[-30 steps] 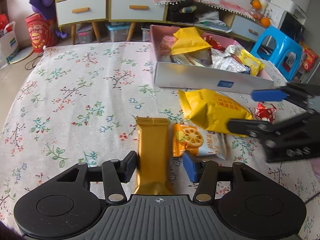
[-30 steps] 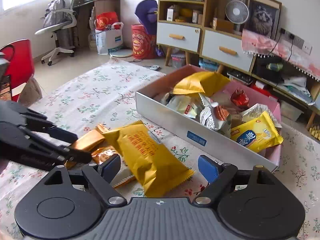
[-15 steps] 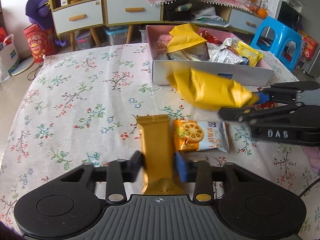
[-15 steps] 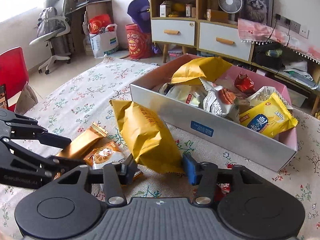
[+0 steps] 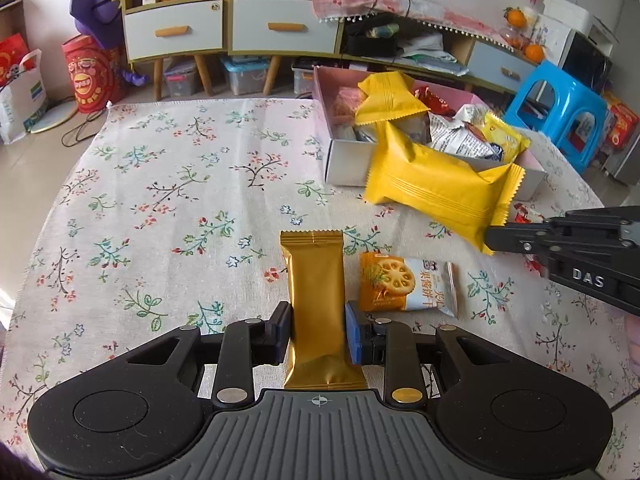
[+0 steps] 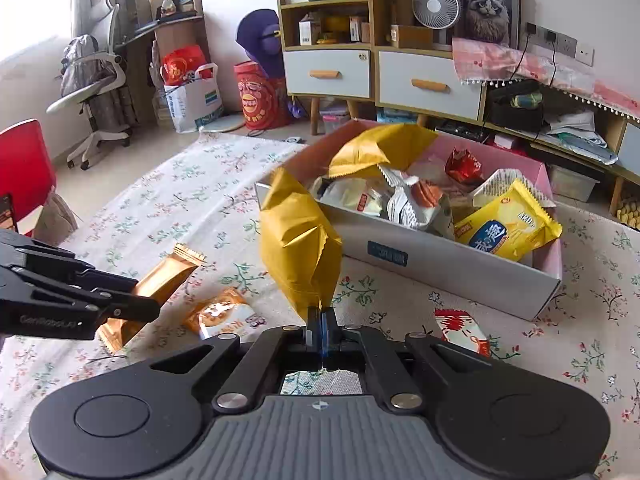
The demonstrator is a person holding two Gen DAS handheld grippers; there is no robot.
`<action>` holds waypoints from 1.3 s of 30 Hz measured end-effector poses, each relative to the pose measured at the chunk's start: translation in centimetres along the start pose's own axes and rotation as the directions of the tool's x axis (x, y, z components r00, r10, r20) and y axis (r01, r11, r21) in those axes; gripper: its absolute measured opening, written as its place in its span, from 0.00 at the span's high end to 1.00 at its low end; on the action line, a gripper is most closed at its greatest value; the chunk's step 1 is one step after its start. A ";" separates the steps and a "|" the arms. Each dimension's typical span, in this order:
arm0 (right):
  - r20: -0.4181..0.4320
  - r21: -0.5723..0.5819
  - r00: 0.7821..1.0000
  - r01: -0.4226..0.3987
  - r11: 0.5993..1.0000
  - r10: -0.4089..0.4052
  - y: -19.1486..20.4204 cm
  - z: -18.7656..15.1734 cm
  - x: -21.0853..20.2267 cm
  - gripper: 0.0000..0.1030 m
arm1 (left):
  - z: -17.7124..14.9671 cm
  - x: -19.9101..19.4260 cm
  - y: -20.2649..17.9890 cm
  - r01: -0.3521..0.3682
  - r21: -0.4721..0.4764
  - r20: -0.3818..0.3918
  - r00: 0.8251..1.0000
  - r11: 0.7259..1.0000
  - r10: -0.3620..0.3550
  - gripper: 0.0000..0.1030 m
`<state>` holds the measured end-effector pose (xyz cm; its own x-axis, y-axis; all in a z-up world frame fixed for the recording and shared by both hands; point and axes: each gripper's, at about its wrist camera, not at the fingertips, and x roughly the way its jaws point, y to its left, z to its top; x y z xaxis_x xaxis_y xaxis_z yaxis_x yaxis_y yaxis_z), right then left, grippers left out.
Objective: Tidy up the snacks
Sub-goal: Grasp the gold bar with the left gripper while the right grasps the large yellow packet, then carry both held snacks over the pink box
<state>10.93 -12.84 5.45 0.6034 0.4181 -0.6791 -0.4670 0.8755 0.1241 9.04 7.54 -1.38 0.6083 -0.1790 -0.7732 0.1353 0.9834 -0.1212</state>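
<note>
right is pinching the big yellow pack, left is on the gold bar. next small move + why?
Probably carry the yellow pack forward over the box and release. The right hand-held gripper pinches its sealed edge, the pack hangs above the tablecloth just short of the box's near wall.

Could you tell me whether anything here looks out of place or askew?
Three snacks lie outside the box: a lotus-root biscuit pack, a red-and-white packet and the gold bar in the left gripper. The right gripper dangles the yellow bag by its seam.
</note>
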 end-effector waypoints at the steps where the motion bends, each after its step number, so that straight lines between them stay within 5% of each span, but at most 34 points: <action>1: 0.000 -0.001 1.000 -0.003 1.000 0.003 0.0 0.1 -0.2 1.00 | 0.0 0.0 0.0 0.000 -0.002 -0.002 1.000 1.000 0.000 0.75; 5: -0.023 0.016 0.999 -0.026 1.000 0.027 -0.2 0.2 -0.5 0.95 | 0.0 0.1 -0.1 0.002 -0.006 -0.012 1.000 1.000 -0.002 0.75; 9: 0.001 0.017 1.000 0.003 1.000 -0.003 0.0 0.6 -0.3 0.54 | 0.1 0.3 -0.1 -0.001 -0.016 -0.020 1.000 1.000 0.000 0.75; 13: 0.005 0.037 1.000 -0.007 0.999 0.007 0.0 1.5 1.1 0.40 | 0.0 0.8 -0.1 -0.007 -0.021 -0.031 1.000 1.000 0.006 0.75; 18: -0.004 0.072 1.000 -0.012 0.997 0.012 0.0 1.8 3.5 0.43 | -0.1 1.2 -0.2 -0.016 -0.016 -0.041 0.999 1.000 0.016 0.75; 20: -0.008 0.084 1.000 -0.018 0.996 0.019 0.0 1.7 4.0 0.65 | 0.0 1.3 -0.1 -0.019 -0.017 -0.042 0.999 1.000 0.018 0.75; 22: -0.004 0.077 0.999 -0.031 0.997 0.032 0.1 1.5 3.8 0.76 | 0.0 1.4 -0.1 -0.023 -0.022 -0.042 0.999 0.999 0.022 0.75; 39: 0.158 0.099 0.985 -0.086 0.991 0.070 -1.0 4.5 -2.4 0.79 | 3.1 0.7 -0.8 -0.024 -0.091 0.043 0.999 0.996 0.028 0.75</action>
<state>12.87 -13.62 10.15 0.6637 0.5112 -0.5461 -0.4511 0.8559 0.2528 11.80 6.56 0.11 0.6453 -0.1524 -0.7485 0.0487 0.9861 -0.1588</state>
